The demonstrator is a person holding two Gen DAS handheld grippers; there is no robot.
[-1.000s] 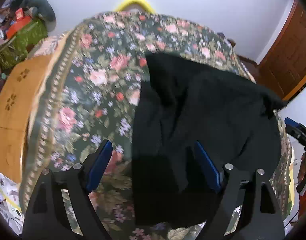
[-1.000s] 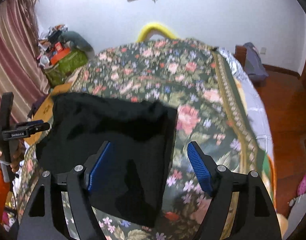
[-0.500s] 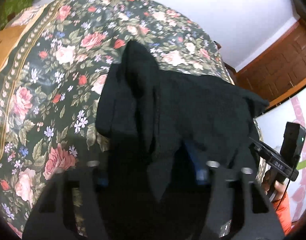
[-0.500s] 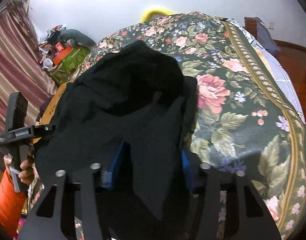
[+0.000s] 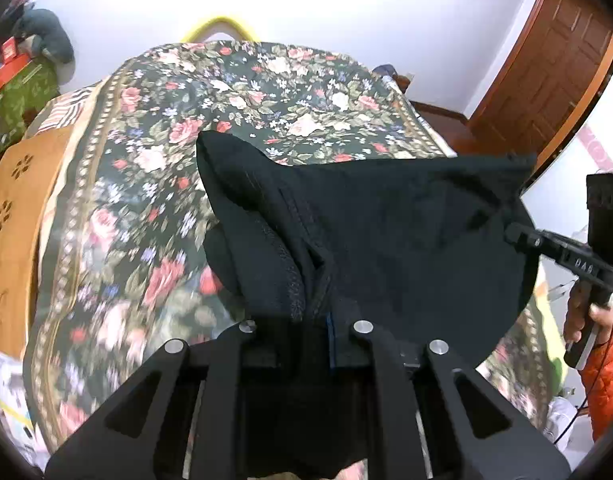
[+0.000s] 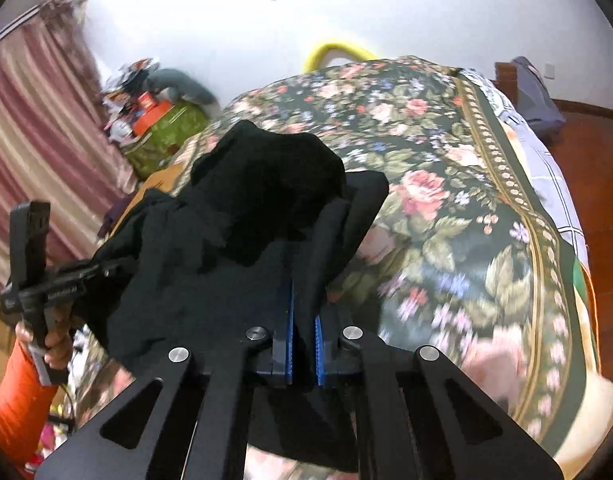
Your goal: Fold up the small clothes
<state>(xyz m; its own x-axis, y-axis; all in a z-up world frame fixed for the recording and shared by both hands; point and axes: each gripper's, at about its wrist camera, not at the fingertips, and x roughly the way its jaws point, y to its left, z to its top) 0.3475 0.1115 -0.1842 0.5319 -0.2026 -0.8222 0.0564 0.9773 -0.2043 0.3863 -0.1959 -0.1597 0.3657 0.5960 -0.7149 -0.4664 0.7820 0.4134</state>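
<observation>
The left gripper (image 5: pixel 312 320) has its jaws closing on a bunched edge of the black garment (image 5: pixel 386 232), and the cloth between them hides all but a sliver of one blue pad. The right gripper (image 6: pixel 302 344) is clamped on another edge of the same garment (image 6: pixel 242 216); here both blue pads show, with a dark fold pinched between them. The garment hangs between the two grippers, lifted above the floral bedspread (image 5: pixel 154 208), though its lowest folds drop behind the gripper frames, so whether any part touches the bed cannot be told. Its shape is hard to read: black on black, with one stitched seam visible in the left view. The bedspread nearest each camera is smeared by motion blur. At the right edge of the left view the other gripper's handle and the person's hand (image 5: pixel 582 316) with an orange sleeve (image 5: pixel 604 364) are cut off. The right view shows the opposite hand (image 6: pixel 54 344) likewise cropped.
</observation>
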